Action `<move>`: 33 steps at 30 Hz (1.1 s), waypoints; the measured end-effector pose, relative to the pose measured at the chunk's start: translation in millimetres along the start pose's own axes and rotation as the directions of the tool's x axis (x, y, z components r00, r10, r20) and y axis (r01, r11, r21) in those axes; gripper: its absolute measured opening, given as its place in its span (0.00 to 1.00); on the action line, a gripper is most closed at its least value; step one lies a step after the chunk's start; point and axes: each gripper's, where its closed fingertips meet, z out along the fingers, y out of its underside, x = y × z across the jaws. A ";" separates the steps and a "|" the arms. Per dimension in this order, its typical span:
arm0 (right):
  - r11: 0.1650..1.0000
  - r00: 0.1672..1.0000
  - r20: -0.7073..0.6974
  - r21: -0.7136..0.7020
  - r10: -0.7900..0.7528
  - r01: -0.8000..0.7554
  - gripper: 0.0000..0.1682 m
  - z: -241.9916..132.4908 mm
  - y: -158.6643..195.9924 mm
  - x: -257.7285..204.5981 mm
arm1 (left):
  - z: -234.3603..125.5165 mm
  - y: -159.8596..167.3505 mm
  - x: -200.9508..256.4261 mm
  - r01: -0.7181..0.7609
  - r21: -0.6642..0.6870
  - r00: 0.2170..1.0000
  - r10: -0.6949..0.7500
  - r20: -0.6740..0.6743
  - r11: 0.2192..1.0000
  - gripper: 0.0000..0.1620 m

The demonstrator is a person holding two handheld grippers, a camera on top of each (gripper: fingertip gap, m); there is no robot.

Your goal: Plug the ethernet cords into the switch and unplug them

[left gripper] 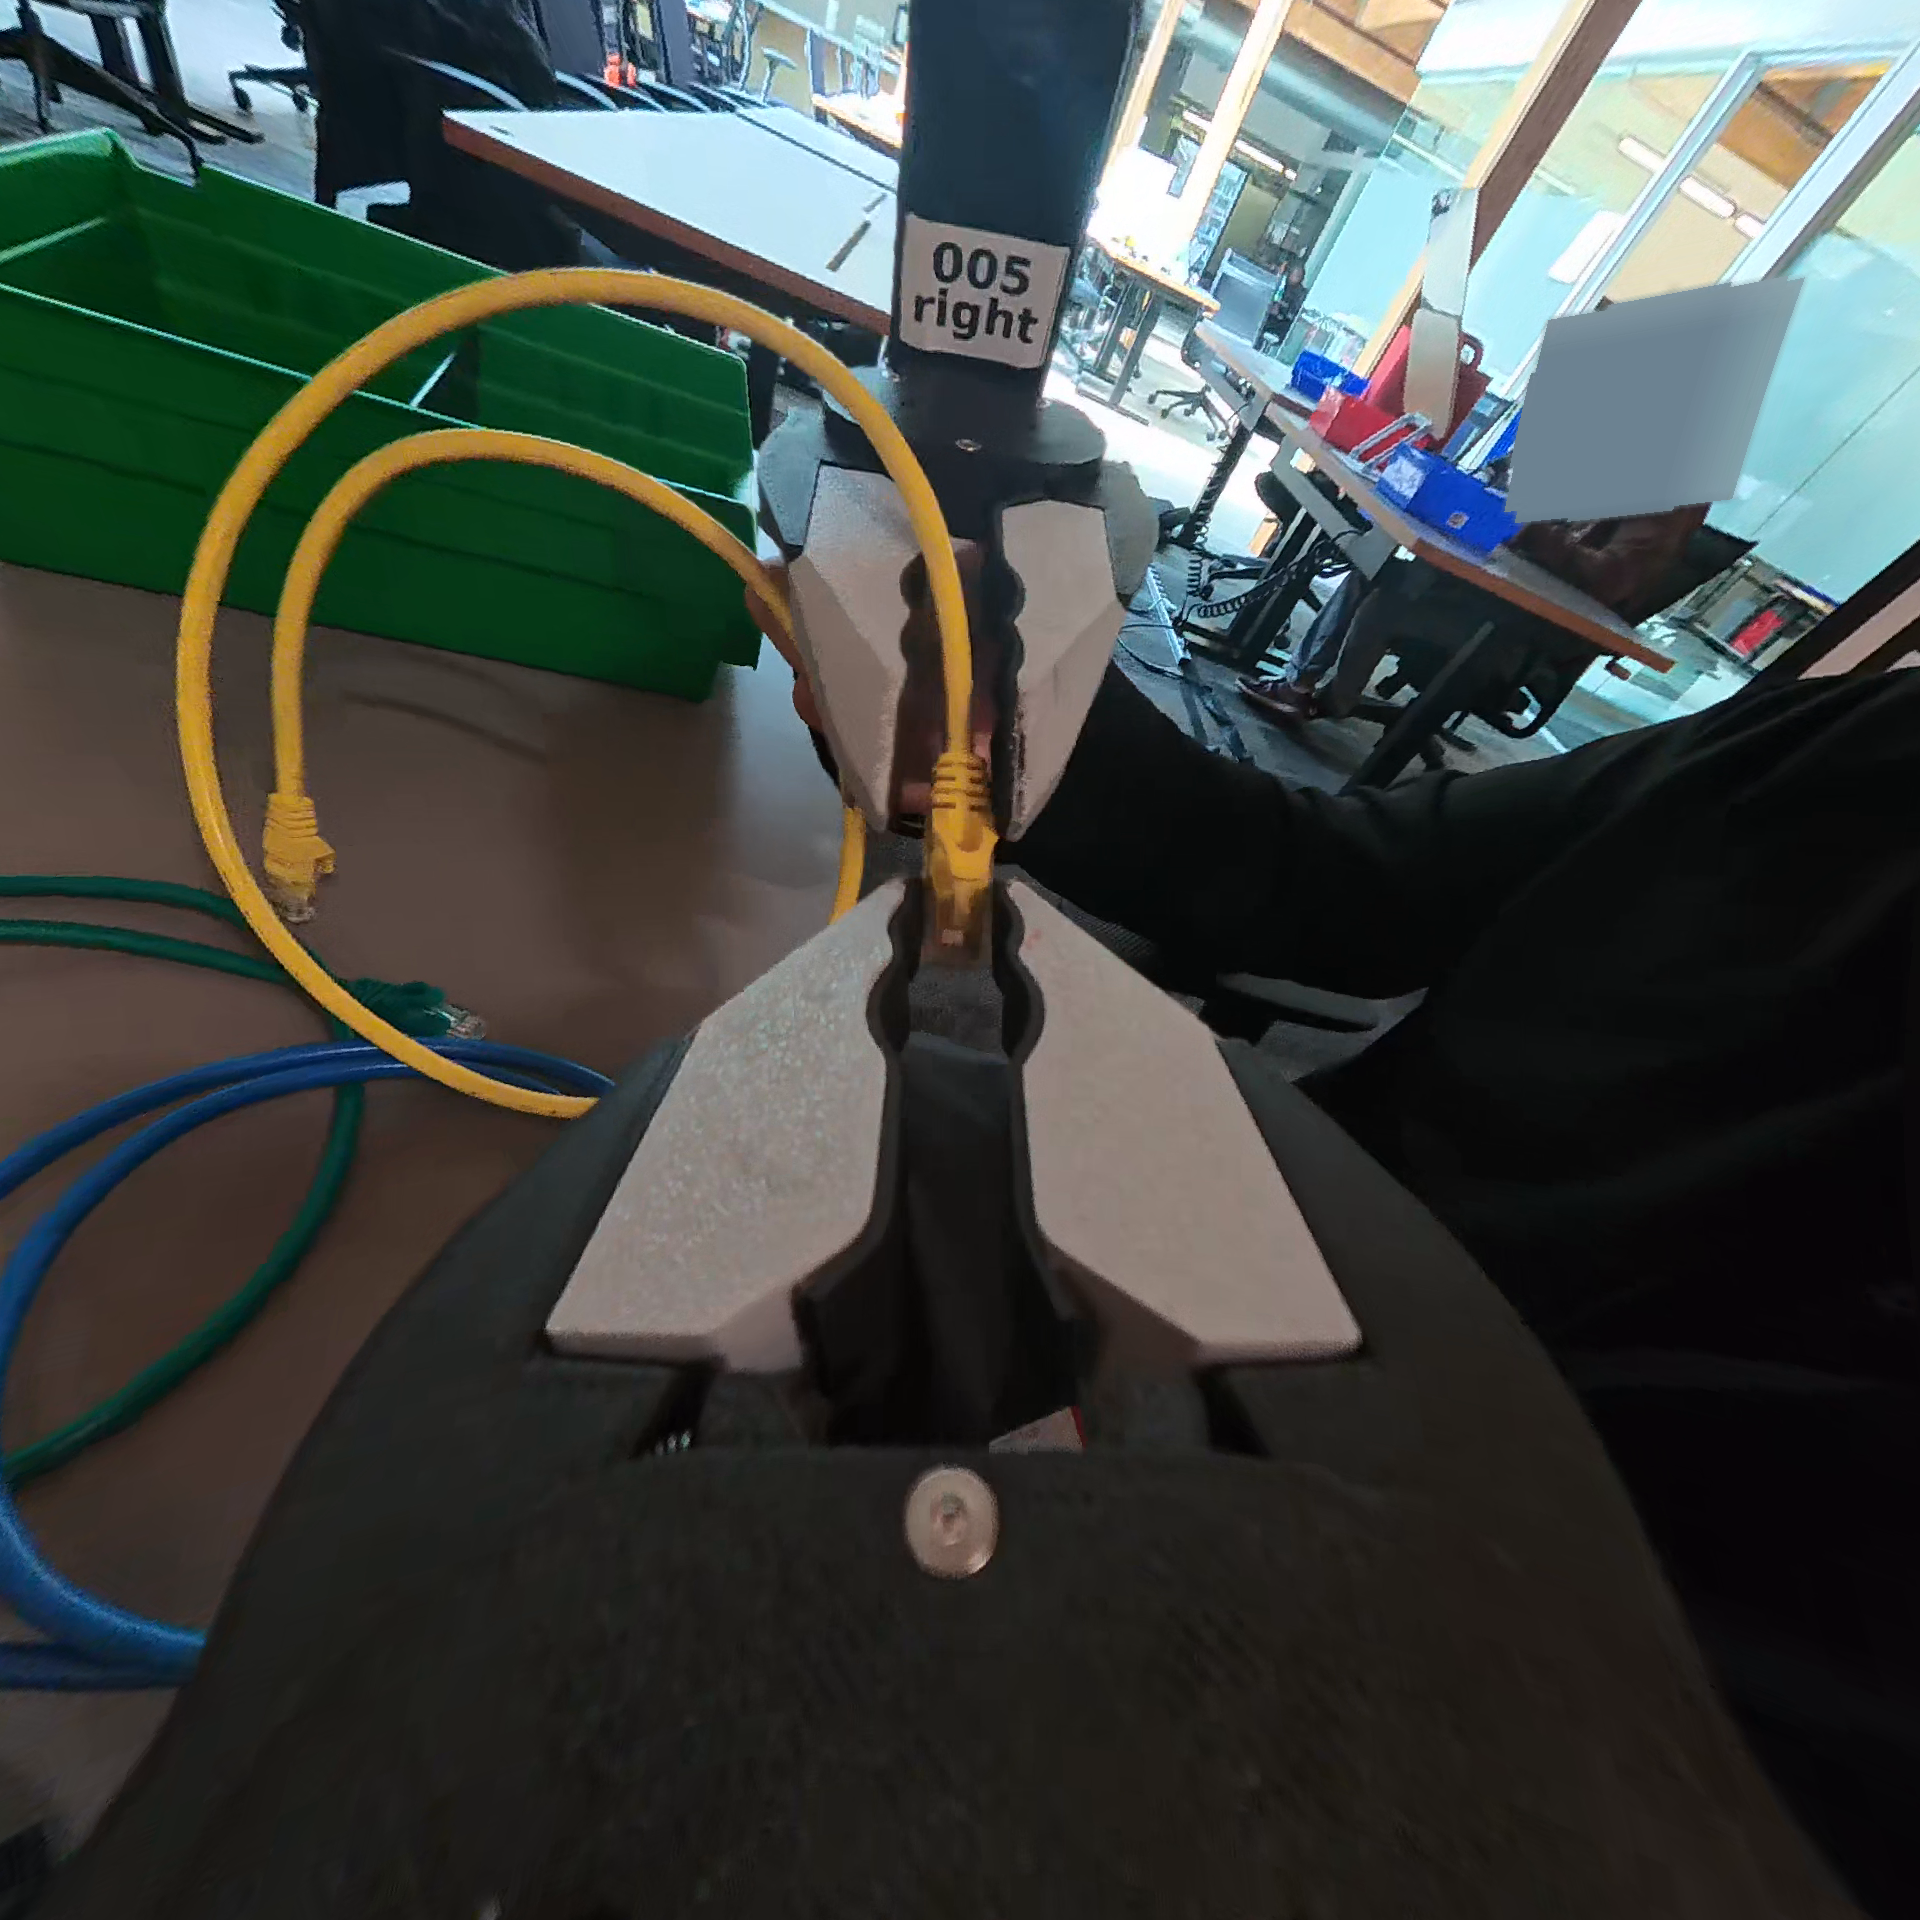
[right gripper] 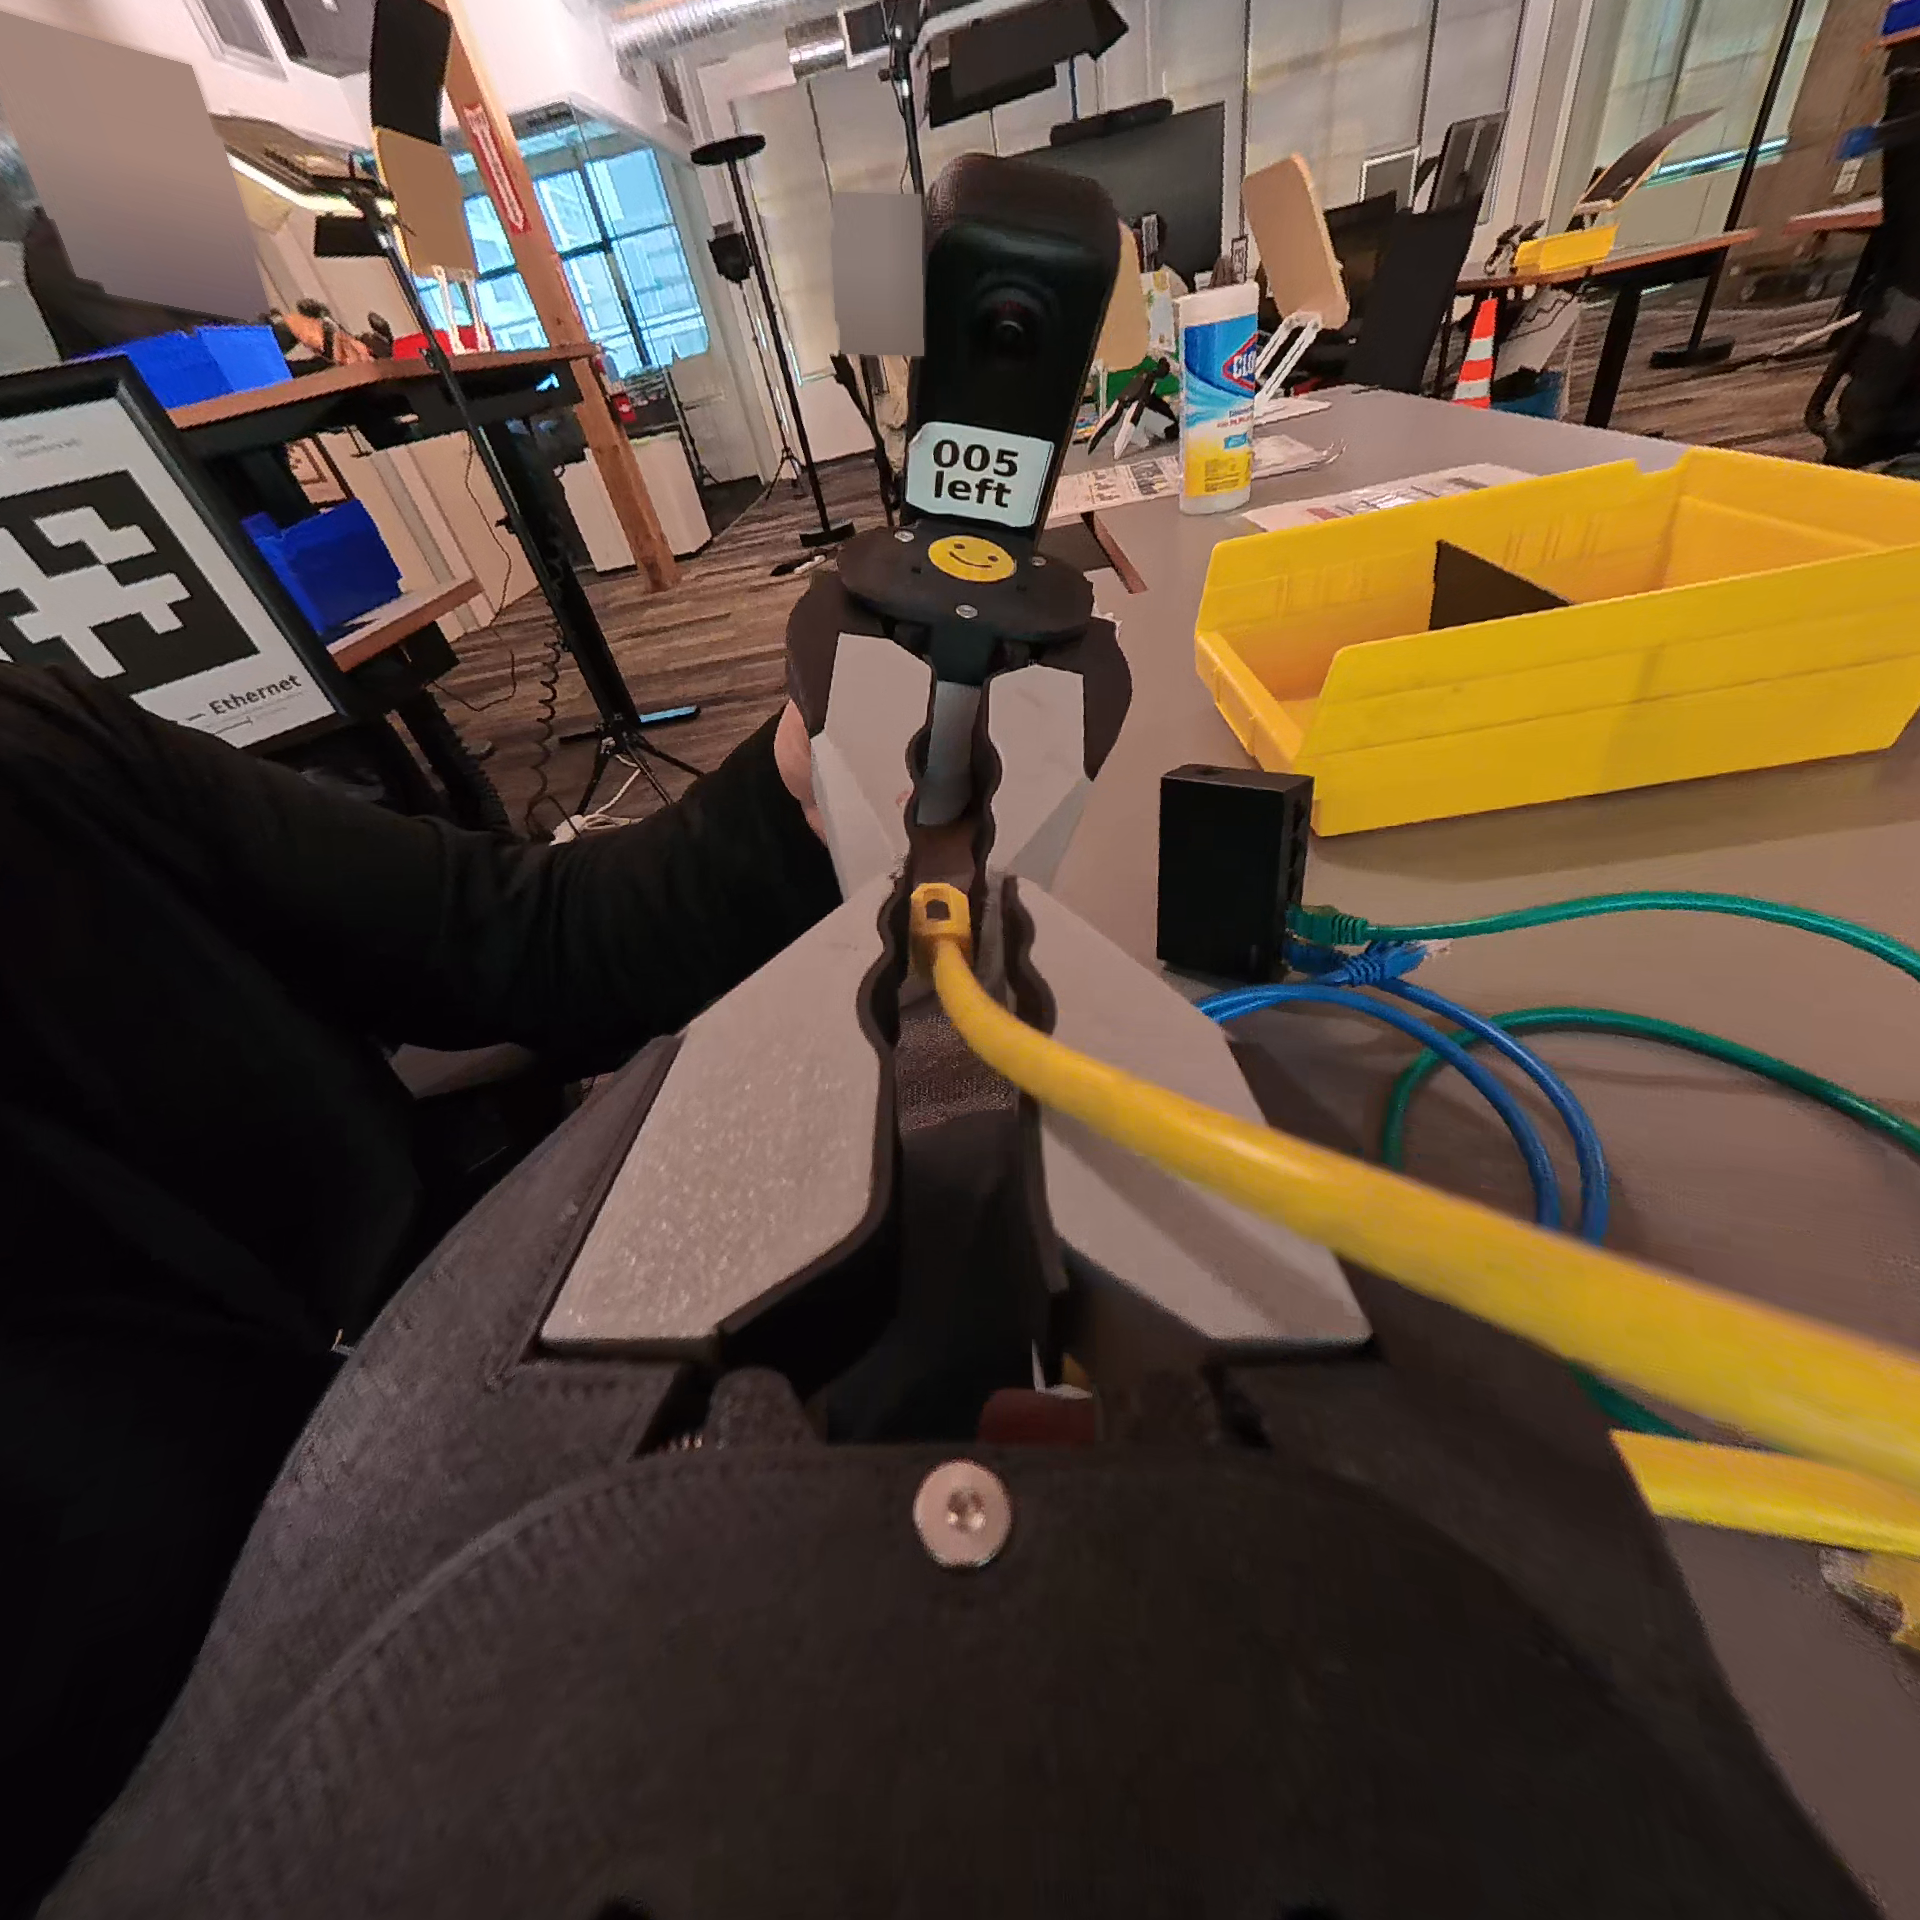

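A yellow ethernet cord loops in the air between my two grippers, which face each other tip to tip off the table's edge. My left gripper is shut on the tip of its yellow plug. My right gripper is shut on the same plug's boot, and the cord trails back past its right finger. The cord's other plug hangs free. The black switch stands on the table with a green plug and a blue plug in its ports.
A yellow bin sits behind the switch. Green bins stand at the table's far side. Green cord and blue cord coil on the table, with a loose green plug. A wipes canister stands farther back. Left and right tips are no more than a few centimetres apart.
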 end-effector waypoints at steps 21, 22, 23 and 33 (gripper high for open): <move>0.995 1.000 0.001 -0.093 -0.020 0.020 0.06 0.1 13.8 -1.9 | -3.4 6.4 -1.8 0.000 -0.038 1.000 0.001 0.009 0.999 0.06; 0.995 1.000 0.003 -0.095 -0.020 0.020 0.06 0.8 14.2 -2.2 | -3.0 7.0 -1.5 0.000 -0.043 1.000 0.000 0.007 0.999 0.06; 0.995 1.000 0.003 -0.100 -0.023 0.023 0.06 1.7 15.1 -2.6 | -2.5 7.7 -1.4 -0.001 -0.047 1.000 0.001 0.007 0.999 0.07; 0.989 0.996 -0.045 -0.131 -0.082 0.075 0.06 4.9 21.0 3.6 | -4.5 16.1 -10.1 -0.011 -0.104 0.998 0.018 0.062 0.995 0.08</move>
